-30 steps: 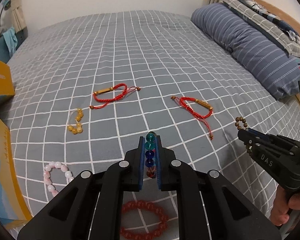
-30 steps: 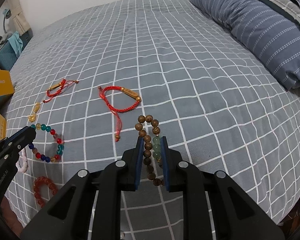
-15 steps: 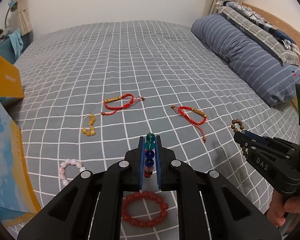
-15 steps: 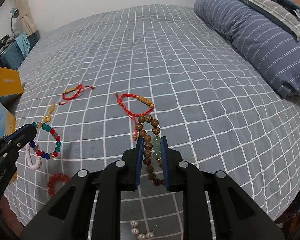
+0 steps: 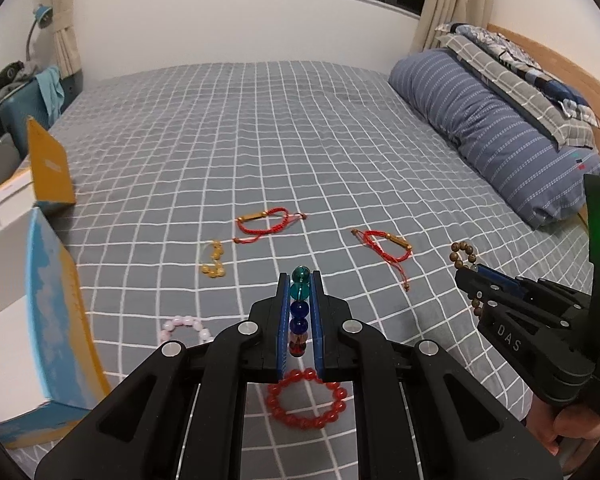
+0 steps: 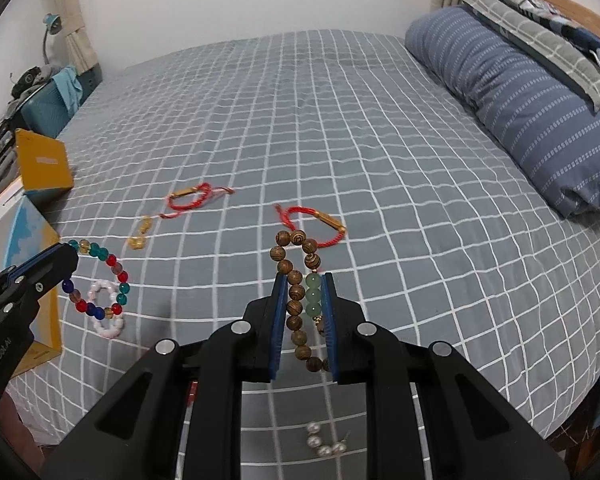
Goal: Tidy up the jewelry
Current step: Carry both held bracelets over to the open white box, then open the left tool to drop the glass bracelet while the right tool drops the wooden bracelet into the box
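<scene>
Between my left fingers (image 5: 300, 316) sits a multicoloured glass-bead bracelet (image 5: 300, 308), clamped edge-on so its beads stack in a line along the pads; seen from my right wrist camera, the rest of its loop hangs free below the tips, clear of the bed. My right fingers (image 6: 303, 316) are pressed together on a wooden-bead bracelet with a few green beads (image 6: 296, 296); both strands run lengthwise between the pads, the top of the loop arching past the tips and the tail dangling behind.

Both hands are up off the bedspread (image 5: 260, 140), pointing down and forward. What matters for the coming move, I judge, is where the box lies: the blue-and-yellow open box (image 5: 48, 320) stands at the bed's left edge, just beside my left hand and well apart from my right. So my left bracelet probably goes there first, and my right must cross over the jewelry lying below.

On the bed lie a red bead bracelet (image 5: 306, 400) directly under my left fingers, a pink bead bracelet (image 5: 184, 326) to its left, an amber bead strand (image 5: 214, 264), two red cord bracelets (image 5: 268, 220) (image 5: 384, 244) farther out, and a short pearl piece (image 6: 324, 442) under my right hand.
</scene>
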